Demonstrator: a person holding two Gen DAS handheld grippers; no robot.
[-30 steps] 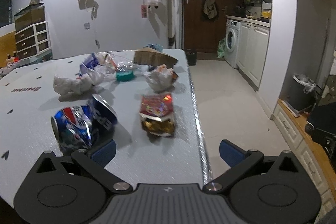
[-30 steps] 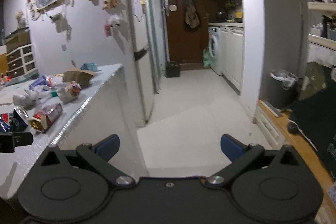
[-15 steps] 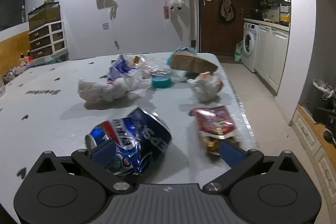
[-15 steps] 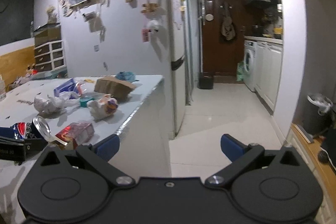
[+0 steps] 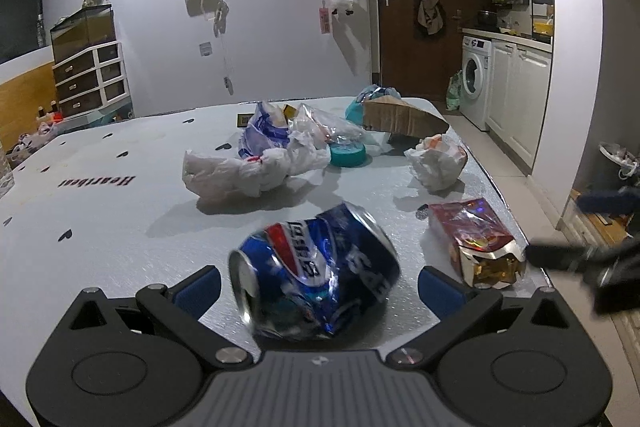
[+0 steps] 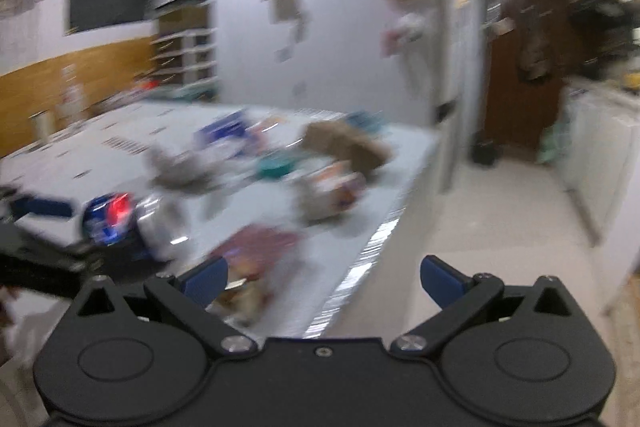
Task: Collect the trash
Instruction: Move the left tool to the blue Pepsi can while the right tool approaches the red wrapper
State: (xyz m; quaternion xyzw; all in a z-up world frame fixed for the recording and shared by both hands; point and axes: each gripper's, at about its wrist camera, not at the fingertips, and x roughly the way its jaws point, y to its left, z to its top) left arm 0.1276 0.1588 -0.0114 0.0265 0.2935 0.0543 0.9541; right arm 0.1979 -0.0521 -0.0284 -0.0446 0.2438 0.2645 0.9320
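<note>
A crushed blue Pepsi can (image 5: 316,267) lies on the white table (image 5: 100,227) between the open fingers of my left gripper (image 5: 318,287), which do not grip it. A red snack bag (image 5: 474,241) lies just right of the can near the table's right edge. In the blurred right wrist view my right gripper (image 6: 322,277) is open and empty, over the table's right edge (image 6: 360,259), with the snack bag (image 6: 256,251) just ahead of its left finger and the can (image 6: 114,223) to the left.
Further back lie a crumpled white plastic bag (image 5: 248,171), a blue-white bag (image 5: 264,127), a teal lid (image 5: 347,155), a crumpled wrapper (image 5: 438,163) and a cardboard piece (image 5: 402,117). A grey bin (image 5: 616,163) stands on the floor at right.
My left gripper has moved in so the can now sits between its fingers. My right gripper has swung left toward the table and now appears at the right of the left wrist view.
</note>
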